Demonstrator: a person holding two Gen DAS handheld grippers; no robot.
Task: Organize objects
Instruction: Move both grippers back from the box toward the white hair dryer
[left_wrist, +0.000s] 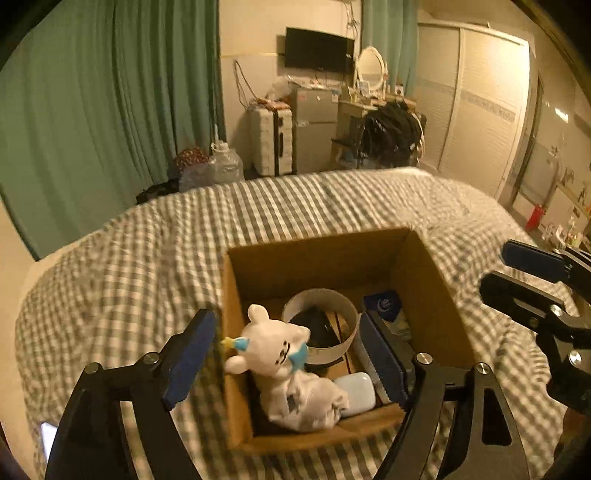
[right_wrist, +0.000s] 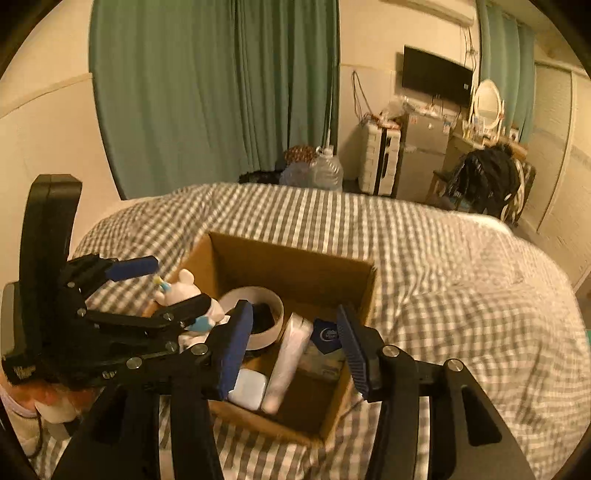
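Note:
An open cardboard box (left_wrist: 424, 280) (right_wrist: 295, 266) sits on the checked bed. In it lie a white plush toy (left_wrist: 284, 365) (right_wrist: 184, 291), a roll of white tape (left_wrist: 321, 299) (right_wrist: 258, 295), a pale blue case (left_wrist: 358, 393) (right_wrist: 248, 388), a white tube (right_wrist: 290, 360) and a dark blue packet (left_wrist: 384, 304) (right_wrist: 327, 336). My left gripper (left_wrist: 286, 362) is open just above the box, its fingers either side of the plush toy. My right gripper (right_wrist: 293, 354) is open and empty above the box's near right part; it also shows in the left wrist view (left_wrist: 517, 277).
The checked bedspread (left_wrist: 147, 258) (right_wrist: 461, 277) surrounds the box. A phone (left_wrist: 48, 439) lies at the bed's near left edge. Beyond the bed stand green curtains (right_wrist: 214, 92), water bottles (right_wrist: 325, 170), a suitcase (left_wrist: 269, 142) and a small fridge (left_wrist: 314, 125).

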